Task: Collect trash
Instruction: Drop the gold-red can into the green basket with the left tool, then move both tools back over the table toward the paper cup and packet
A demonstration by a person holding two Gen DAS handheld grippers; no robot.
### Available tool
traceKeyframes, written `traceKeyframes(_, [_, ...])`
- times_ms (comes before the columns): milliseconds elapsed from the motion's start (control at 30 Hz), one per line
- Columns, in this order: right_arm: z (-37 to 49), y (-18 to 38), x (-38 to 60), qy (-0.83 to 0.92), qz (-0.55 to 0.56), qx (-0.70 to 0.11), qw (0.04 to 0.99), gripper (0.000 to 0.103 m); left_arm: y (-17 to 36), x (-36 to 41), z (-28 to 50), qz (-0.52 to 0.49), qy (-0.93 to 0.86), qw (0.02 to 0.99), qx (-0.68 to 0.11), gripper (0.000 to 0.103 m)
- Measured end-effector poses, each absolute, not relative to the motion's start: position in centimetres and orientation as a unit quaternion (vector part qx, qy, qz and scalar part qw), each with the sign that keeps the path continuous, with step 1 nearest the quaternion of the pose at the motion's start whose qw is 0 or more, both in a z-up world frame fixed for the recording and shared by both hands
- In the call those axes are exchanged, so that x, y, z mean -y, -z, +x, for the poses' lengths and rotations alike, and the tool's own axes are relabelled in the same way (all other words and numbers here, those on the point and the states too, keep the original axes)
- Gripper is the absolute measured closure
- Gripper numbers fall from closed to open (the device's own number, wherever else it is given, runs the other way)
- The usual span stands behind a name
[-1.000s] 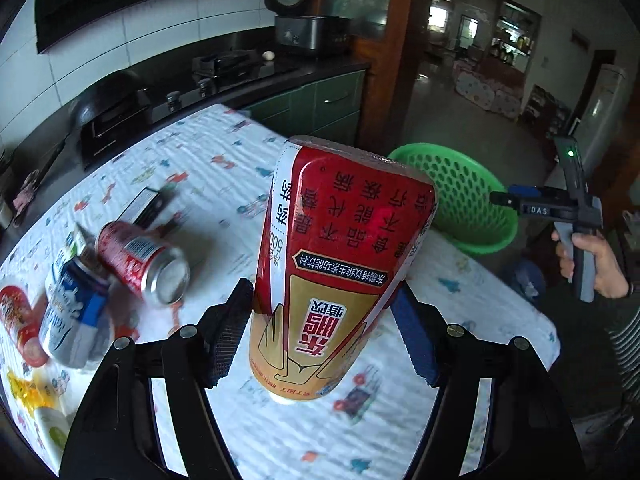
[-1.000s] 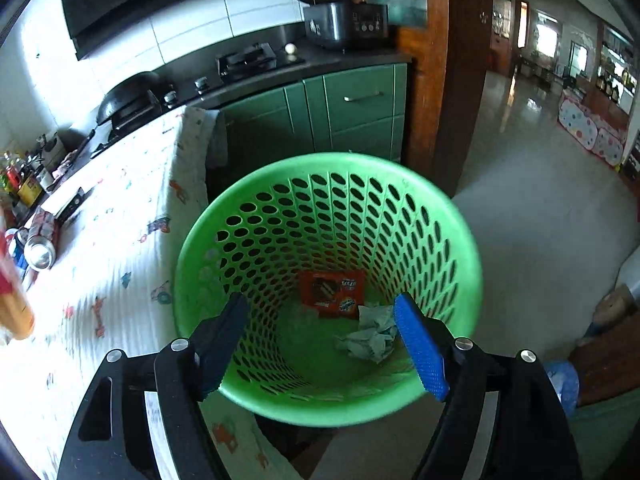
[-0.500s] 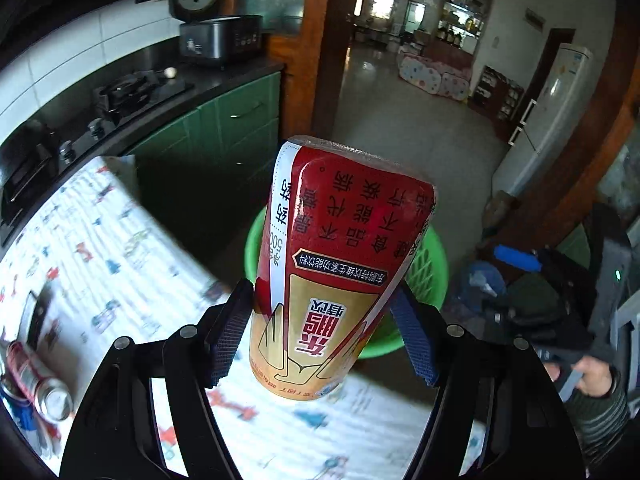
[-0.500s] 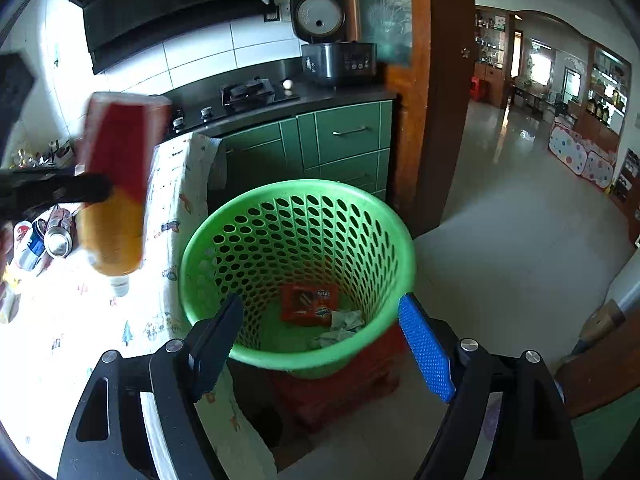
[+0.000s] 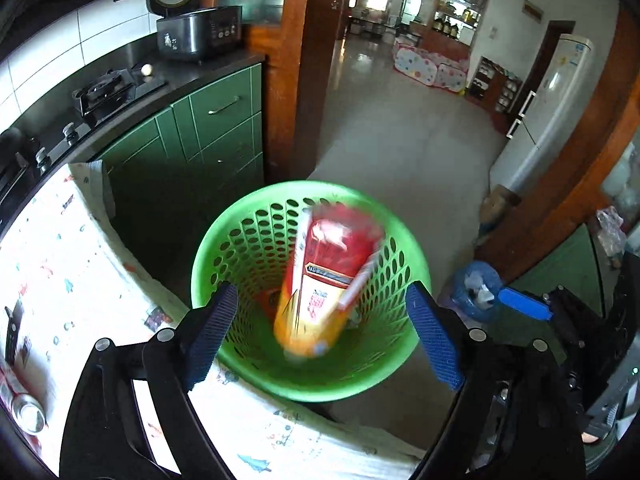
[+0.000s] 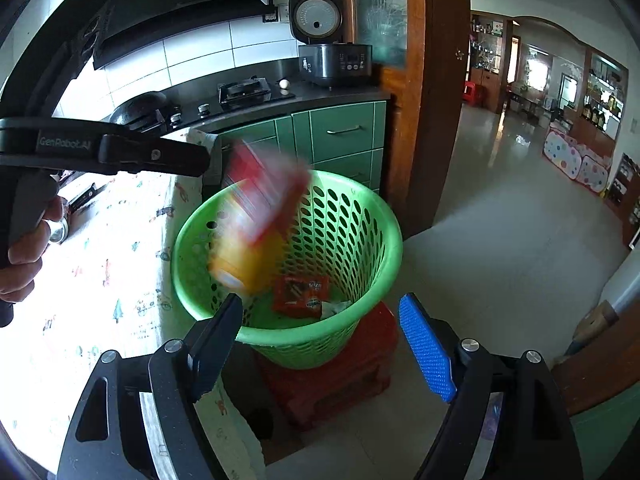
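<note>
A red and yellow bottle (image 5: 328, 280) (image 6: 256, 224) is blurred in mid-air, falling neck down into the green perforated basket (image 5: 200, 264) (image 6: 394, 240). My left gripper (image 5: 320, 294) hovers above the basket with its jaws opening, and neither pad touches the bottle. From the right wrist view the left gripper (image 6: 120, 152) appears side-on at the upper left, held by a hand. My right gripper (image 6: 322, 304) stands open and empty in front of the basket's near rim. A red wrapper (image 6: 302, 296) and crumpled paper (image 6: 336, 308) lie on the basket floor.
The basket rests on a red stool (image 6: 340, 380) beside the table with a patterned cloth (image 5: 60, 280). A drink can (image 5: 26, 412) lies on the table at the far left. Green cabinets (image 6: 340, 136) and a wooden door frame (image 6: 436, 120) stand behind.
The left gripper carried the bottle from over the table to above the basket, then let it go; the bottle now drops into the basket. The right gripper drew back slightly from the basket.
</note>
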State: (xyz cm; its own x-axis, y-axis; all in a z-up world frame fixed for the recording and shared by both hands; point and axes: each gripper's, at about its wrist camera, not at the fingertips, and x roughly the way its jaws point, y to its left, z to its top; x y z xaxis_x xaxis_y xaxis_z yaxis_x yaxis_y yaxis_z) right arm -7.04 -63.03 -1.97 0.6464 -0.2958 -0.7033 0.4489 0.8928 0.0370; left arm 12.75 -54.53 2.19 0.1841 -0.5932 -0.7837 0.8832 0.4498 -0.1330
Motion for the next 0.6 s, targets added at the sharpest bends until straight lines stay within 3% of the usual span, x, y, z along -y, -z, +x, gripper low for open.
traceKeyframes(300, [-6.4,1.0,60.4,0.183,0.086,-0.359,0.911,0.025,-3.2,46.8,13.5,0.155,0.462,0.790,-0.372,0.018])
traceKeyframes(600, [-2.7,-0.2,55.1,0.122,0.077,-0.360,0.922,0.025,-3.9,34.5,15.2,0.124,0.382,0.846,-0.351,0.017])
